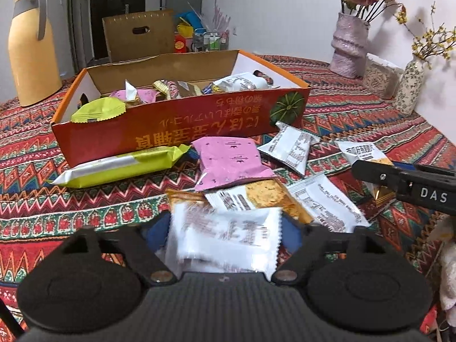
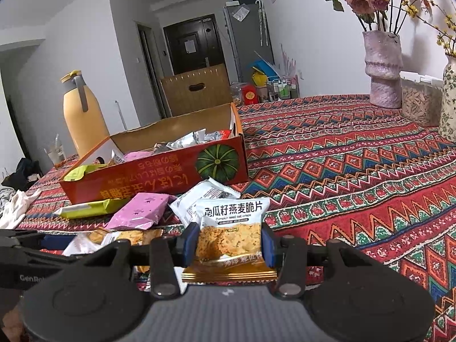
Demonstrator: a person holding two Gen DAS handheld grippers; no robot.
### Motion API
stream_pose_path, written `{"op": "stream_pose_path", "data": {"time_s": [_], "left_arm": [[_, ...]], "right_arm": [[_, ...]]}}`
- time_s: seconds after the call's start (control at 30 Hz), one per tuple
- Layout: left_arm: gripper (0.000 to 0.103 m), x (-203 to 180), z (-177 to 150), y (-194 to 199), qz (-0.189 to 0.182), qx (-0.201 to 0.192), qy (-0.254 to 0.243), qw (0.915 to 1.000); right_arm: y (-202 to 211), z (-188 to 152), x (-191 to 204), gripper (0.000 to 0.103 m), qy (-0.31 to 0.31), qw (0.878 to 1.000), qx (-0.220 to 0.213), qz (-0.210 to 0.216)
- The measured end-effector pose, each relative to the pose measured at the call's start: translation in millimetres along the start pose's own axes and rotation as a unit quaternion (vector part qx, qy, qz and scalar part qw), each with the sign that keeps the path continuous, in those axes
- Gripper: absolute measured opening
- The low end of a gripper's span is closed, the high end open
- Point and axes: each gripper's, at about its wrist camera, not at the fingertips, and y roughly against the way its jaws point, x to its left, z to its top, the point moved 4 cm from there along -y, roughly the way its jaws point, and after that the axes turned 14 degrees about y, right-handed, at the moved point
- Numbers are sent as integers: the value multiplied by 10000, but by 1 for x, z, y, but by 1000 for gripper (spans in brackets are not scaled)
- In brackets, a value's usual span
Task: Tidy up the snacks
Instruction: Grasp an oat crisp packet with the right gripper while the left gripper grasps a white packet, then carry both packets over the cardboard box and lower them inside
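Observation:
My left gripper (image 1: 225, 233) has its blue pads (image 1: 156, 235) against the two side edges of a blurred white snack packet (image 1: 228, 245), low over the tablecloth. My right gripper (image 2: 230, 242) is shut on a white and orange oat crisp packet (image 2: 232, 222), held upright. An open red cardboard box (image 1: 182, 125) with a pumpkin picture stands behind, holding several packets. In front of it lie a yellow-green packet (image 1: 119, 168), a pink packet (image 1: 230, 162), white packets (image 1: 287, 148) and a cracker packet (image 1: 265, 196). The right gripper's black finger (image 1: 399, 179) reaches in from the right.
A patterned cloth (image 2: 356, 171) covers the table. A yellow thermos jug (image 1: 31, 48) stands far left. A pink vase (image 1: 349, 45), a clear jar of seeds (image 1: 379, 79) and a floral vase (image 1: 410, 85) line the right wall. A brown carton (image 1: 139, 34) stands beyond the table.

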Motion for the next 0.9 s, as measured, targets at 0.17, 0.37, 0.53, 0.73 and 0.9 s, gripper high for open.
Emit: {"op": "stream_pose_path", "data": {"time_s": [0.17,0.37,0.53,0.73,0.9], "left_arm": [[68,4,-1,6,-57,-50,109,9999],[66,8,-4,17,-19,-151,222,9996],[65,11,-4,30,-22,-313,266,9992],[65,12,6,49,2,-571,317,9979],[65,15,29,63,29,-915,409,9950]], "right_arm": [[6,-2,2,44,43,10000,2,-46],[16,-3,9,44,113,9999,-31,-65],[27,0,15,44,202,9997,-122,-73],[33,4,19,44,283,9994,-162,-132],[31,23,21,44,387,9986,-303,-176]]}}
